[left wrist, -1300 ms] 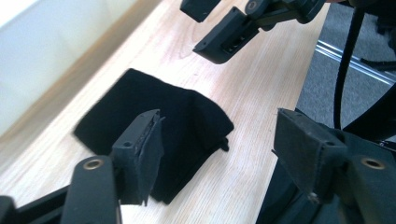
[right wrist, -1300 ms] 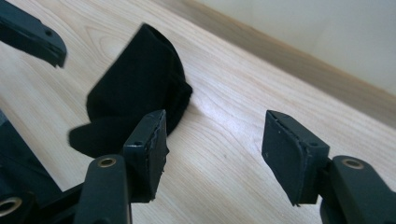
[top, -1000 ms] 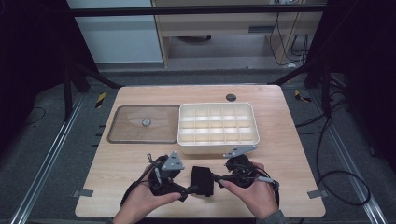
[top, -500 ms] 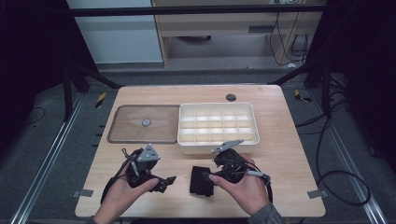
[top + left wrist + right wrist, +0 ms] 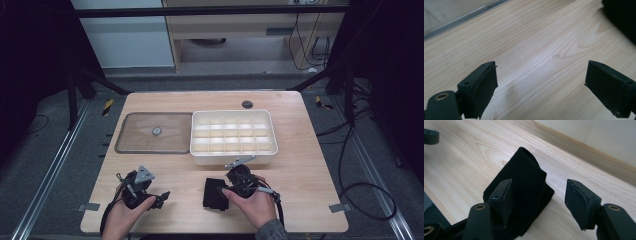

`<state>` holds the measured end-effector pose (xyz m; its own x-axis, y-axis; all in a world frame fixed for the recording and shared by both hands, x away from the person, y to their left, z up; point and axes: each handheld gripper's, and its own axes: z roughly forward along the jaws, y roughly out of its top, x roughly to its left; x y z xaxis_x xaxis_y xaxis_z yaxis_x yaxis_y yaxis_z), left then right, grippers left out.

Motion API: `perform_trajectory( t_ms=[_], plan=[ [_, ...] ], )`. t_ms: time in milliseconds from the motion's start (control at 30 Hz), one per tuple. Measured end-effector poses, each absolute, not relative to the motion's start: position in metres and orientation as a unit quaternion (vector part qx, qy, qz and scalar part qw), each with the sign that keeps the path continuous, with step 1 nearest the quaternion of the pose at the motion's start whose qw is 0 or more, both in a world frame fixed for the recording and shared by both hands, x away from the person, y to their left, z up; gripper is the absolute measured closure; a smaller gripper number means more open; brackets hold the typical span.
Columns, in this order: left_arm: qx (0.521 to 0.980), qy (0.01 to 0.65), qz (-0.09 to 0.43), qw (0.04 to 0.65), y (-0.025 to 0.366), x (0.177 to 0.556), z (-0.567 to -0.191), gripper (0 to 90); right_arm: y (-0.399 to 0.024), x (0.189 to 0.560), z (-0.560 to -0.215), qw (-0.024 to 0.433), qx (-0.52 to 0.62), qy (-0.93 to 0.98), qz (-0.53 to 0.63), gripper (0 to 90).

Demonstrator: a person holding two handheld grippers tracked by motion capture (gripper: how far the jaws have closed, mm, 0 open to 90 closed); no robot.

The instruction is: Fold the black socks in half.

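Observation:
A black felt cloth [image 5: 214, 195] lies near the table's front edge, with one fold raised. My right gripper [image 5: 227, 186] is at its right side, held by a hand. In the right gripper view the jaws [image 5: 540, 192] stand open around the raised fold of the cloth [image 5: 524, 182], without pinching it. My left gripper [image 5: 161, 197] rests further left, apart from the cloth. In the left gripper view it [image 5: 541, 75] is open over bare wood, with a corner of the cloth [image 5: 621, 17] at the upper right.
A white compartment tray [image 5: 232, 159] stands just behind the right gripper, and its wall [image 5: 599, 137] is close by. A clear lid [image 5: 145, 142] with a small knob lies to the tray's left. A small dark disc [image 5: 247, 104] sits near the back edge.
My left gripper has drawn away from the cloth, to the left and slightly toward the front edge. The right gripper has stayed at the cloth.

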<state>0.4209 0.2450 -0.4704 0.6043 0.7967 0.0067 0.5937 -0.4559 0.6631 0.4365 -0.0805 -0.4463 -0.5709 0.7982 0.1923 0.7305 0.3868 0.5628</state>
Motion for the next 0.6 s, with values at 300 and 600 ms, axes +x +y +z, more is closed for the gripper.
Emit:
perform_trajectory(
  t_ms=[300, 600],
  plan=[
    [0.825, 0.439, 0.165, 0.315, 0.264, 0.421, -0.482, 11.1, -0.067, 0.438, -0.454, 0.044, 0.467, 0.829, 0.305, 36.0],
    [0.814, 0.459, 0.179, 0.309, 0.279, 0.422, -0.487, 10.9, -0.059, 0.437, -0.465, 0.044, 0.474, 0.83, 0.291, 26.2]
  ],
)
